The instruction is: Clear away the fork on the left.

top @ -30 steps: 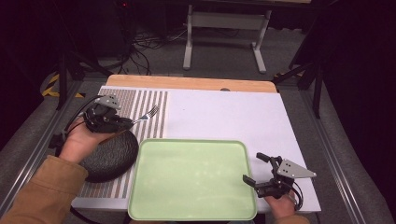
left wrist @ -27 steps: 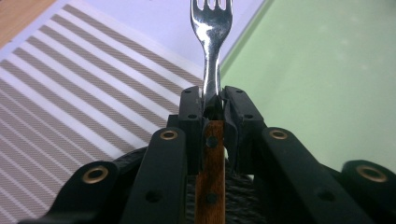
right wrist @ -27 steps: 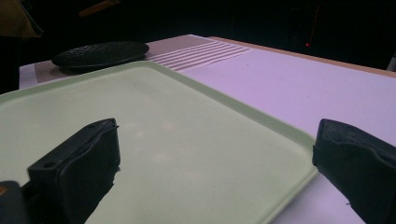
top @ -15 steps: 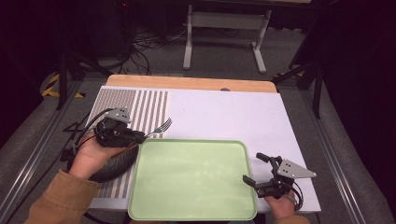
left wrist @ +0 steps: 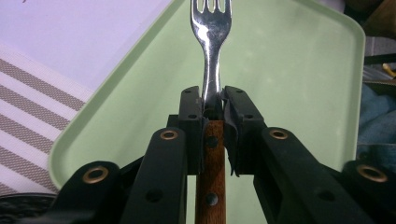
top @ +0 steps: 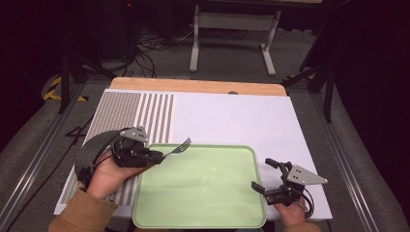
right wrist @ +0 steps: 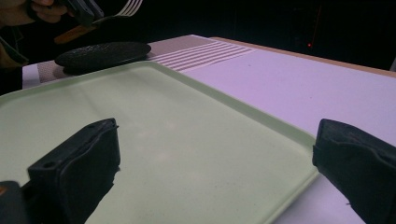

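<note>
Left gripper [top: 157, 157] sits at the tray's left edge, near its far-left corner, jaws clamped narrow on a fork [left wrist: 211, 70]. Grip falls at the neck, where the metal meets the brown wooden handle; the handle runs back between the jaws, tines point out over the tray. In the high view the fork [top: 179, 148] hangs above the tray's far-left corner, tines slightly raised, not touching the surface.

Green tray [top: 212, 212] lies at the near edge of the tabletop, on a white mat; its floor is bare.

A dark round pad [top: 94, 147] lies on the striped mat [top: 145, 113] at the left edge of the tabletop, partly under the left hand [top: 109, 176].

Right gripper [top: 263, 175] rests at the tray's right edge, near the near-right corner, jaws spread wide, nothing between them; in its own view the tray rim [right wrist: 261, 126] passes between the two pads
</note>
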{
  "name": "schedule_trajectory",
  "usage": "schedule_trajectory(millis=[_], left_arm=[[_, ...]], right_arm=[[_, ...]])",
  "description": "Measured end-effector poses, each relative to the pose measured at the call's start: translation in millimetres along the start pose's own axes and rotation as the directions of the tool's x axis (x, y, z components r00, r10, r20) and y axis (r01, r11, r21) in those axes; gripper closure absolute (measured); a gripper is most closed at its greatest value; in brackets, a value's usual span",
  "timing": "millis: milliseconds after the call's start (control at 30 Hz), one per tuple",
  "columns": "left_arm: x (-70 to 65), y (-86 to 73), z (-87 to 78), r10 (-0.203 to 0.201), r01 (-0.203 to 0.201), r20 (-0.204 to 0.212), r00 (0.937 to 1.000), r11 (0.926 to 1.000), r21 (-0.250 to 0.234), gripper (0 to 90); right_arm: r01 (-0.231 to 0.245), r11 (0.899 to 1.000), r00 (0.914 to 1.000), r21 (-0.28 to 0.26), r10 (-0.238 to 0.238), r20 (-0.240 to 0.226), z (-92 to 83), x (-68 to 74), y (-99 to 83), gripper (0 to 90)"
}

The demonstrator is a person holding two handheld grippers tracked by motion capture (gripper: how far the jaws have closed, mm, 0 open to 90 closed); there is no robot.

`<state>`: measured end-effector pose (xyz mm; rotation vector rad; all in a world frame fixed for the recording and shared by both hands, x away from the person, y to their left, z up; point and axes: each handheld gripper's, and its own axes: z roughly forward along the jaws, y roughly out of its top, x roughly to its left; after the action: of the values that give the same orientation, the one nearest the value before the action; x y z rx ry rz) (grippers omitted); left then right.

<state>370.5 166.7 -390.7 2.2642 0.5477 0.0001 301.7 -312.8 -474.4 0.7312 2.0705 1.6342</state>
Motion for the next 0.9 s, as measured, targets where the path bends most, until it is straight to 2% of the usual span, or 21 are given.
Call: schedule_trajectory(millis=[100, 133, 333, 900], left_arm=[[-2.9, -3.5, 3.3, -0.01, 0.011, 0.015, 0.9998, 0.9998, -0.019, 78.6], [-4.9, -4.3, 6.2, -0.006, 0.006, 0.017, 0.9998, 1.0, -0.006, 78.6], [-6.9, -6.6, 14.9, -0.018, 0.018, 0.043, 0.9989, 0.9998, 0.001, 78.6], [-16.3, -10.7, 47.4, -0.023, 0.017, 0.103, 0.9944, 0.9985, 0.052, 78.5]], right_arm=[[0.0, 1.0, 1.0, 0.001, 0.0, 0.001, 0.1, 0.2, 0.0, 1.5], [0.0, 1.0, 1.0, 0.002, 0.0, 0.001, 0.2, 0.2, -0.1, 1.5], [0.003, 1.0, 1.0, 0.007, -0.003, -0.001, 0.7, 0.8, -0.1, 1.6], [0.007, 1.0, 1.0, 0.012, -0.007, -0.002, 1.1, 1.6, -0.2, 1.7]])
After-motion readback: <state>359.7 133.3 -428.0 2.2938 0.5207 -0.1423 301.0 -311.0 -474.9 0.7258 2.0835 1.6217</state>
